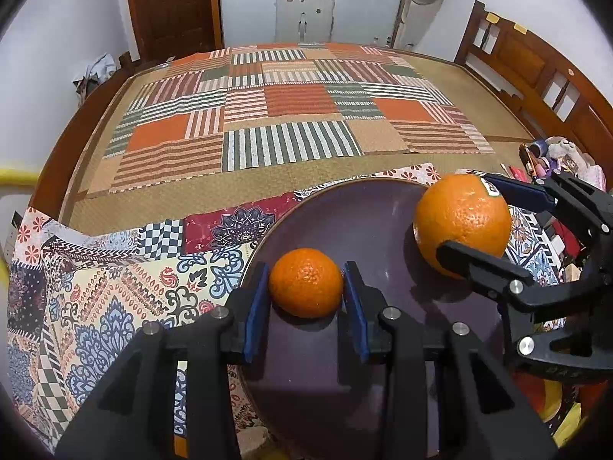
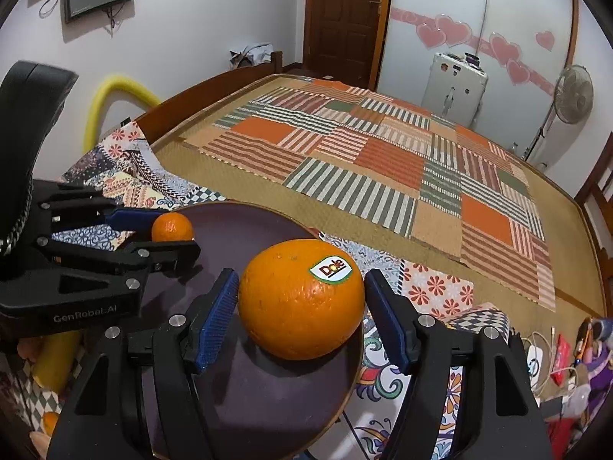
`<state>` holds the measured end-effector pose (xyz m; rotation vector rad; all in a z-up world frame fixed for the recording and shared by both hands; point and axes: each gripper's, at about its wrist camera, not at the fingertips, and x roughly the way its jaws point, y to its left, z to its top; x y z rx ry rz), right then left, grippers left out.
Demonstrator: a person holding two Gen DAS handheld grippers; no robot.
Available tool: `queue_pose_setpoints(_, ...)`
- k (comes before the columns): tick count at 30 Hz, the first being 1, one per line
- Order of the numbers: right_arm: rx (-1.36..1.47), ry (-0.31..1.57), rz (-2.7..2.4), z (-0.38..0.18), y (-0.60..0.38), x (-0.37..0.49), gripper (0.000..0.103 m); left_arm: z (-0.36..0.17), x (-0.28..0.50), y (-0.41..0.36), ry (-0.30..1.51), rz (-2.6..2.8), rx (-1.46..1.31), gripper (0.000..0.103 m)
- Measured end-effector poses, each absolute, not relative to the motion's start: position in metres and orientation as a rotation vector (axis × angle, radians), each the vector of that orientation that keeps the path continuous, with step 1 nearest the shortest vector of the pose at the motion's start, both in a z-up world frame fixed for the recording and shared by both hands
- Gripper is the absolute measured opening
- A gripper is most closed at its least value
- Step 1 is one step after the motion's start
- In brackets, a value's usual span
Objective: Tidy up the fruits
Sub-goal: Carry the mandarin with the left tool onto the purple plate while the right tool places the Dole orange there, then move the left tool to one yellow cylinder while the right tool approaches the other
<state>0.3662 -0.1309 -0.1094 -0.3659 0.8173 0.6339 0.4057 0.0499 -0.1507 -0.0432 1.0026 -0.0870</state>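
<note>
Woven straw matting covers the bed [image 1: 184, 195], with a striped patchwork mat [image 1: 291, 115] laid over its middle and a patterned cloth [image 1: 115, 268] at the near edge. Wooden frame rails border the bed; a brown door [image 2: 345, 15], a white case [image 2: 454, 88] and a fan [image 2: 572, 94] stand along the far wall, which carries pink heart decals. A dark purple plate [image 1: 345, 222] rests on the cloth.

Left tongs [image 1: 306, 291]: the 2 blue-padded fingers flank the small orange [image 1: 305, 283], which sits on the plate near its left rim. The left pad appears to touch the fruit; a narrow gap shows at the right pad, so the tongs are slightly spread rather than pinching.

Right tongs [image 2: 302, 310]: the fingers are spread wider than the large orange [image 2: 300, 299], with a visible gap on each side. This orange, bearing a Dole sticker [image 2: 331, 268], rests on the plate near its right rim, well apart from the small orange.
</note>
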Motion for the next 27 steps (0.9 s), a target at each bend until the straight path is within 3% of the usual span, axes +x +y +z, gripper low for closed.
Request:
queue_pose_setpoints(2, -0.356, 0.822, 0.636, -0.110, -0.134, 0.365, 0.066, -0.151, 0.405, 0.050, 1.002, -0.092, -0.053, 0.042)
queue_pose_setpoints(6, -0.313, 0.845, 0.652, -0.109, -0.139, 0.365, 0.066, -0.146, 0.397, 0.049, 0.990, -0.079, -0.050, 0.059)
queue_pose_setpoints(16, -0.279, 0.711, 0.626, -0.069, -0.157, 0.328, 0.067, -0.100, 0.354, 0.055, 0.873, -0.055, -0.035, 0.060)
queue_pose_setpoints(21, -0.265, 0.636, 0.616, -0.051, -0.170, 0.302, 0.067, -0.079, 0.321, 0.053, 0.811, -0.027, -0.004, 0.068)
queue_pose_setpoints(27, -0.248, 0.560, 0.595, -0.036, -0.187, 0.272, 0.070, -0.067, 0.281, 0.050, 0.766, -0.016, 0.007, 0.068)
